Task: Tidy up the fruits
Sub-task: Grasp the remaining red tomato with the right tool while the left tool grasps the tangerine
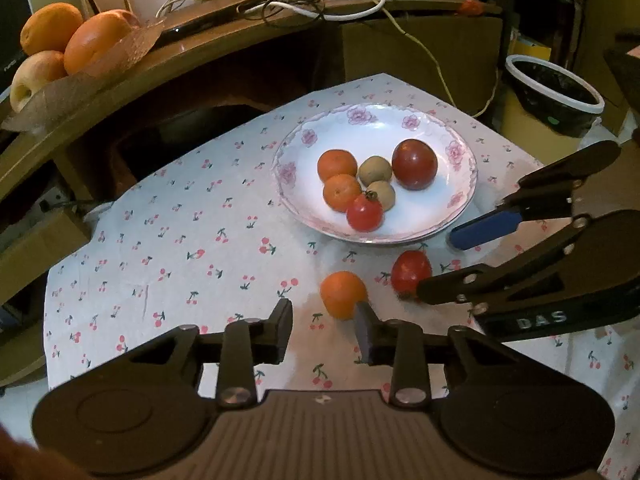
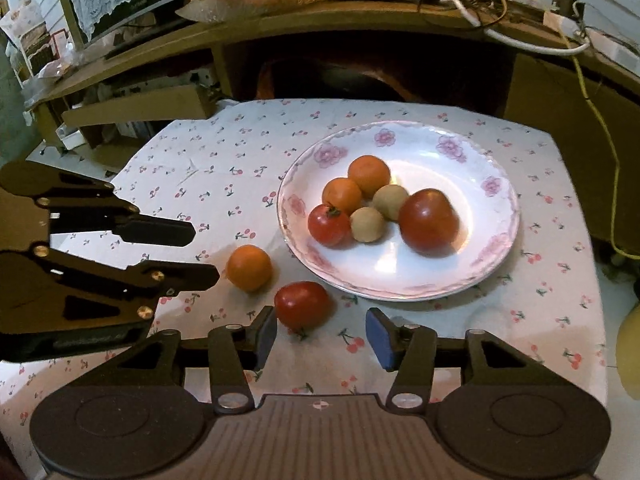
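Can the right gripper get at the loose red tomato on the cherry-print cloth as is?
Probably yes. The right gripper stands open just short of the loose red tomato, with bare cloth between; the loose orange and the plate sit clear.

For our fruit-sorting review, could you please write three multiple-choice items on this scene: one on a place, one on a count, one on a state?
1. Where is the loose orange?
A. on the cloth beside the plate
B. on the plate
C. in the left tool

2. How many fruits lie on the plate?
A. four
B. six
C. eight

3. The right tool is:
A. shut on a tomato
B. open, holding nothing
C. shut on an orange

A: it rests on the cloth; B: two oranges, two tomatoes, two brownish fruits; A is wrong for 3, so B: nothing sits between its pads.
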`<state>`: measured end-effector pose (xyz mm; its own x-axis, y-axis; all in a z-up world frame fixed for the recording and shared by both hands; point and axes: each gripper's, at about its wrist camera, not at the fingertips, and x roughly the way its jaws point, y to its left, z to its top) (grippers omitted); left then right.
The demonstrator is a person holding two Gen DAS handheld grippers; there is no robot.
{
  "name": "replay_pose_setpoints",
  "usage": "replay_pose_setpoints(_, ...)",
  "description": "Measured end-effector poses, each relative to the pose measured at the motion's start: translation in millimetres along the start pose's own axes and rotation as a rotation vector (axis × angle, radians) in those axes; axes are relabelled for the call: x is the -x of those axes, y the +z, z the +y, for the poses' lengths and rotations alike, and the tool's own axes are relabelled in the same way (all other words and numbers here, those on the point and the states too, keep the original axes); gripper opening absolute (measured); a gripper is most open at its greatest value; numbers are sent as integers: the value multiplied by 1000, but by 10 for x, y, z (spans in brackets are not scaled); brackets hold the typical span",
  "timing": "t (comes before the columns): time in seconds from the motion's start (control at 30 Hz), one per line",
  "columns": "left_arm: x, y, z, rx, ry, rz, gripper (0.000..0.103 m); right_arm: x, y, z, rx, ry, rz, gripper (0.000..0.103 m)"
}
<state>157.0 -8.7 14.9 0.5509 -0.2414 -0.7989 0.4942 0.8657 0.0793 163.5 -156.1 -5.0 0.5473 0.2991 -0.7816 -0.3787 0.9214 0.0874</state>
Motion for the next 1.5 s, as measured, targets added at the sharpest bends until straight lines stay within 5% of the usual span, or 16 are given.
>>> replay_pose_setpoints(0.37, 3, -54, 49, 5, -5, 7, 40, -241, 79, 101, 15, 6, 27, 52)
replay_pose_setpoints(0.47, -26, -54, 38, 6, -7, 12, 41, -261, 88, 131, 33, -5, 36, 38)
replay_pose_setpoints(1.1, -438, 83, -132, 82, 8, 18, 39, 58, -67, -135, 2, -43, 58, 38)
replay_pose_setpoints(1.5, -35, -197, -386, 59, -44, 16, 39, 152, -214, -100, 58, -43, 84, 38)
